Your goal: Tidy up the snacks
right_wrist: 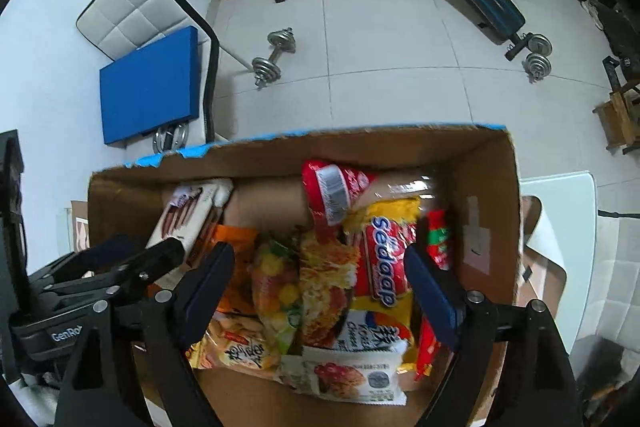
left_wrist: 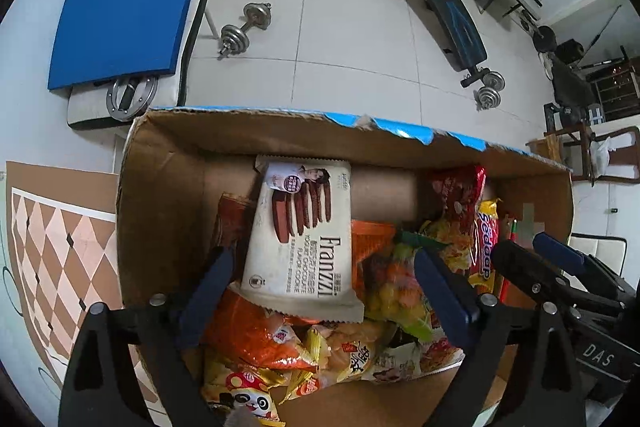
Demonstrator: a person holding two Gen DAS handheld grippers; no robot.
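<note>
An open cardboard box point(left_wrist: 152, 195) holds several snack packets. A white Franzzi cookie pack point(left_wrist: 300, 239) lies on top at the left, leaning on a cardboard tube point(left_wrist: 380, 195). My left gripper point(left_wrist: 320, 291) is open, its blue fingers either side of the cookie pack's near end, not touching it. My right gripper point(right_wrist: 316, 287) is open above a yellow-red Sedaap noodle pack point(right_wrist: 384, 263) and a candy bag point(right_wrist: 276, 291). The box point(right_wrist: 496, 211) and the cookie pack point(right_wrist: 188, 211) also show in the right wrist view. Each gripper shows at the edge of the other's view.
The box stands on a table with a checkered mat point(left_wrist: 52, 251). Beyond it is tiled floor with a dumbbell point(left_wrist: 244, 27), a sit-up bench point(left_wrist: 440, 7), a white chair with a blue pad point(left_wrist: 120, 27) and more weights point(left_wrist: 490, 89).
</note>
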